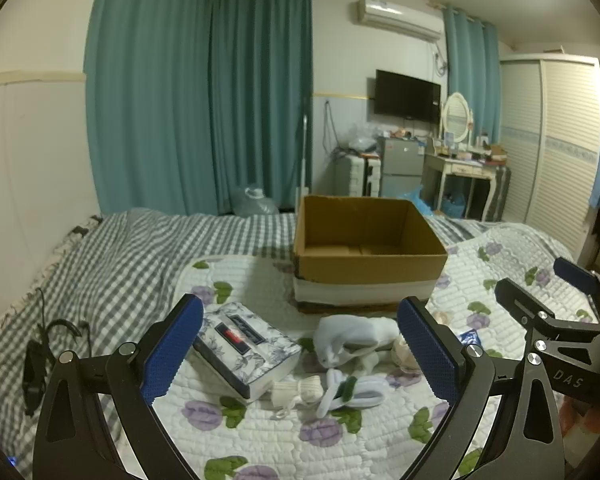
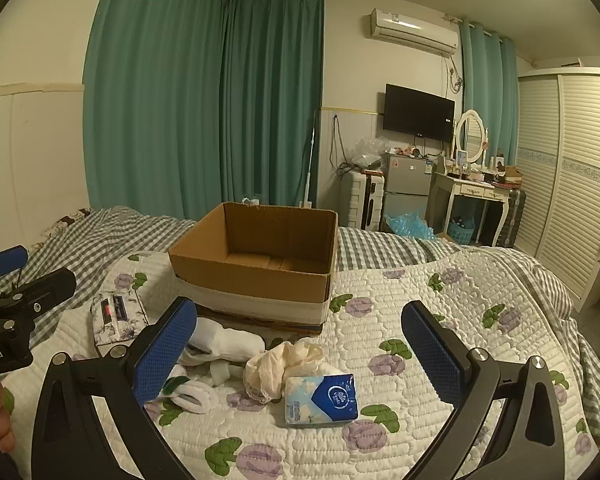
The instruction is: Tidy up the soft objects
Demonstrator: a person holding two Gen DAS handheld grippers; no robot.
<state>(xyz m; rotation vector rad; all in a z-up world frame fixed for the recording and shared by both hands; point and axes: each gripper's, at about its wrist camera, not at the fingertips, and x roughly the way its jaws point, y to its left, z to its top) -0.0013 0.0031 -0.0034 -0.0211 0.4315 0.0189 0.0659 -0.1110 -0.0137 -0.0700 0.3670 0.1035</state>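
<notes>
Left gripper [image 1: 300,350]: blue pads spread wide, nothing between them, held above the quilt [image 1: 380,432]. Right gripper [image 2: 298,350]: pads likewise wide apart, nothing held, above the quilt's near half.

Box [image 2: 260,264]: open-topped cardboard, interior bare as far as visible, white band round its lower wall. It sits on the quilt's far part; its back edge lies about over the seam where the checked sheet [image 1: 100,264] begins. Its near wall is just behind the soft items.

Soft items lie in a loose cluster in front of the box:
- floral tissue pack [image 1: 246,346], left of the cluster, tilted, just beside the left gripper's left pad in the left view;
- white sock bundle [image 1: 354,338], close to the box's near wall;
- small cream sock [image 1: 298,390] and white sock with green patch [image 1: 350,394], nearer the camera, touching or nearly so;
- cream cloth [image 2: 278,366], crumpled, touching the blue tissue pack [image 2: 320,400] on its left.

Open room: the quilt right of the box and right of the blue pack carries nothing. The sheet left of the quilt is bare except for a black strap item [image 1: 48,344] near the left edge. The bed's right edge drops toward the wardrobe [image 2: 572,184].
</notes>
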